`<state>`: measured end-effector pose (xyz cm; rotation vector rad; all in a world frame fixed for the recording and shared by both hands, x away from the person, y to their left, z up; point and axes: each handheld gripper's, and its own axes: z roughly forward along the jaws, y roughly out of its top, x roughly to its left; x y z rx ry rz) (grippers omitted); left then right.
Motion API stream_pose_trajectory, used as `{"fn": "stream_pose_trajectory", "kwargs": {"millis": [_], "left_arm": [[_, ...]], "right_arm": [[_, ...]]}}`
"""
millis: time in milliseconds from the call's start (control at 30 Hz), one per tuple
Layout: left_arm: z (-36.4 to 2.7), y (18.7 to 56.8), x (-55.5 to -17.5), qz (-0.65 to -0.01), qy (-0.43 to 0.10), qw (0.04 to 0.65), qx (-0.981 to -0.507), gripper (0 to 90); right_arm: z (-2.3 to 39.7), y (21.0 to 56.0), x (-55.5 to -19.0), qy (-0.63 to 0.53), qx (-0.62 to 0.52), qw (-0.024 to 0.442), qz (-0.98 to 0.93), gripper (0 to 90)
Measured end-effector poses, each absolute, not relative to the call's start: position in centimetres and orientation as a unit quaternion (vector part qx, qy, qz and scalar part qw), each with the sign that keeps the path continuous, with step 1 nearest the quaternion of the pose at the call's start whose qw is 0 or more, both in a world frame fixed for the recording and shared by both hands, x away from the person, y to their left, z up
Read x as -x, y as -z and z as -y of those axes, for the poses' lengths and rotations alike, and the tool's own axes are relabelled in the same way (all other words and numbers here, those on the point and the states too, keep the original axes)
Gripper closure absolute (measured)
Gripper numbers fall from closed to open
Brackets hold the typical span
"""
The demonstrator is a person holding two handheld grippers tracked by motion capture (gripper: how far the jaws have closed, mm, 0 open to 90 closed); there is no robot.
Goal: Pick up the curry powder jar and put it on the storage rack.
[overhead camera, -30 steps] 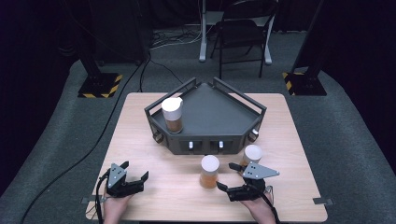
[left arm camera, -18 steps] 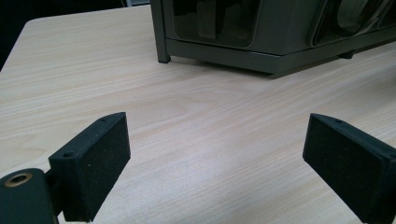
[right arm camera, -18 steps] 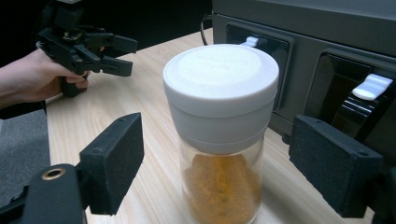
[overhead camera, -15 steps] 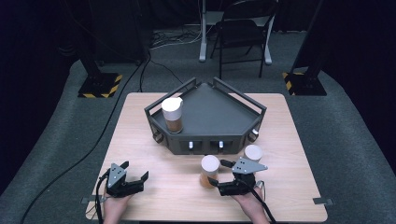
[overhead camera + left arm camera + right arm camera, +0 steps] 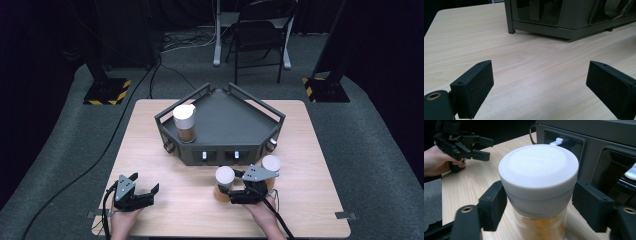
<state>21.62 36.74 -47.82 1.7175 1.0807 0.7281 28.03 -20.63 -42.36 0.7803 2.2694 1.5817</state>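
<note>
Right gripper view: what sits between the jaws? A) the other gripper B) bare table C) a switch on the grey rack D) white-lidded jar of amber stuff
D: the white-lidded jar stands between the right gripper jaws, which have just been closing, pads at its sides just under the lid.

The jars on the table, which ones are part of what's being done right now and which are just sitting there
In hand:
- jar with white lid, between the jaws of the right gripper, which have just been closing on it

Lying about:
- second jar behind that gripper
- jar on the dark tray
- left gripper, open over bare table
</note>
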Motion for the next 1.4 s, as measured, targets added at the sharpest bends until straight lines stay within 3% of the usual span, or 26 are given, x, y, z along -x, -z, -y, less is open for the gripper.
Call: {"fn": "stream_pose_trajectory", "kwargs": {"millis": [733,1400], "left_arm": [[-36.7,47.8,-21.6,-0.441,-0.298,0.472,-0.703,7.4],[-36.7,47.8,-21.6,-0.441,-0.299,0.472,-0.702,7.6]], "right_arm": [[20.0,41.1,-27.0,-0.534,-0.263,0.151,-0.789,33.5],[20.8,36.0,-27.9,-0.549,-0.263,0.154,-0.778,33.5]]}}
